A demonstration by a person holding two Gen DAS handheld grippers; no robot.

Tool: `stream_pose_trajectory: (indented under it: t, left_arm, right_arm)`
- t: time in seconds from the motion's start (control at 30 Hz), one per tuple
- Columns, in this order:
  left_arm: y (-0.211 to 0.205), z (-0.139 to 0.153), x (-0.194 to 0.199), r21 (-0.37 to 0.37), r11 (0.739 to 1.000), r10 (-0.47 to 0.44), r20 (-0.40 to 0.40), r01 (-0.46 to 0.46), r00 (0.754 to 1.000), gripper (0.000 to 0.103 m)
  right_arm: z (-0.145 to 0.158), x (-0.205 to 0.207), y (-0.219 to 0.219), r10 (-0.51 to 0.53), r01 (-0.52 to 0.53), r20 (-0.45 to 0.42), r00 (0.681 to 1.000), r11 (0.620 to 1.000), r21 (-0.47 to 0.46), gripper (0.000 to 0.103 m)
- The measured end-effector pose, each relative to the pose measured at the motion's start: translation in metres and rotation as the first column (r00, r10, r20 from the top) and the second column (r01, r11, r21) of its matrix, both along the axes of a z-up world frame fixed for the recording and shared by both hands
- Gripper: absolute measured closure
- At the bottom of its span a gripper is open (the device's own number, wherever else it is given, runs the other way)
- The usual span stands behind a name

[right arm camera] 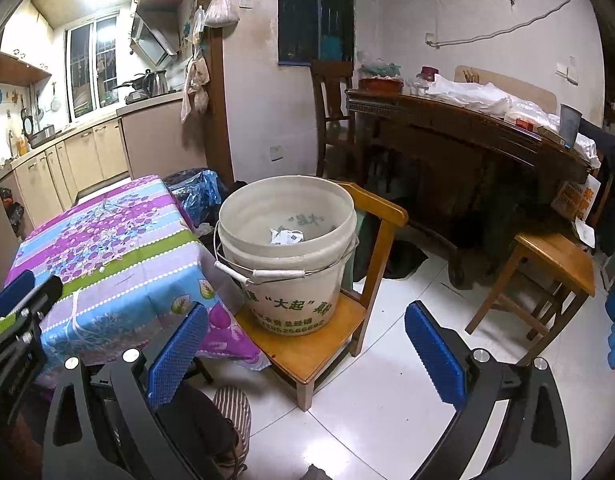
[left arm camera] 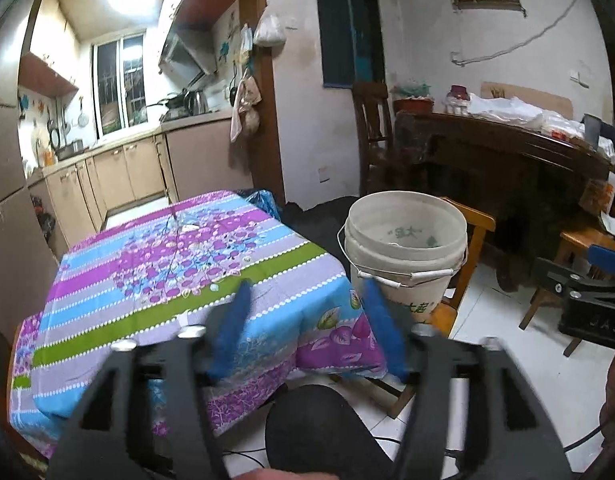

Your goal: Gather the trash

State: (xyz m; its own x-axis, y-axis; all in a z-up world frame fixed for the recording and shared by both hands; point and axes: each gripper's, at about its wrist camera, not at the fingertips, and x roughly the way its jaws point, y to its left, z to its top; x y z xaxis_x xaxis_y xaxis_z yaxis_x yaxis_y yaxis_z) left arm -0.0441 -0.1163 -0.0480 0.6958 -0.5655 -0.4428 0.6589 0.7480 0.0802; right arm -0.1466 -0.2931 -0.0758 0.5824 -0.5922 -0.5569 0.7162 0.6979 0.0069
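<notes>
- Left wrist view: the left gripper (left arm camera: 305,320), with blue ribbed pads, hangs over the near edge of the small table draped in a purple, blue and green flowered cloth (left arm camera: 179,264). Its jaws stand apart with nothing between them.
- The cloth shows no obvious litter, only a small pale scrap-like mark near its far end, too small to identify.
- The off-white plastic bucket with a wire handle (left arm camera: 405,248) stands just beside the table's right corner; something pale lies inside it.
- Right wrist view: the right gripper (right arm camera: 305,354) hovers wide open and empty, aimed at the bucket, which sits on a low yellow wooden chair (right arm camera: 327,344).
- Crumpled white paper trash (right arm camera: 286,236) lies at the bucket's bottom.
- Judgement: a drop into the bucket looks done, and both hands are free. The next move calls for finding another piece of trash, perhaps the far-end scrap, and closing on it.
</notes>
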Motion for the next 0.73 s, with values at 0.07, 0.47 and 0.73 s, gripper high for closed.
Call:
stream_pose_trajectory:
  t: [0.07,0.47,0.73]
  left_arm:
    - [-0.002,0.001,-0.002,0.001,1.000,-0.019,-0.004,0.019,1.000,0.028]
    - [-0.002,-0.003,-0.008,-0.035,0.997,-0.069,-0.009,0.069,0.998,0.018]
    - [-0.003,0.006,-0.020,-0.057,0.990,-0.125,0.034,0.127,0.992,0.005]
  right_arm:
    - [0.000,0.000,0.000,-0.001,0.001,0.000,1.000,1.000,0.001,0.005]
    - [-0.001,0.001,0.004,-0.008,0.008,0.010,1.000,1.000,0.006,0.005]
    - [0.003,-0.001,0.004,-0.007,0.007,0.015,1.000,1.000,0.009,0.005]
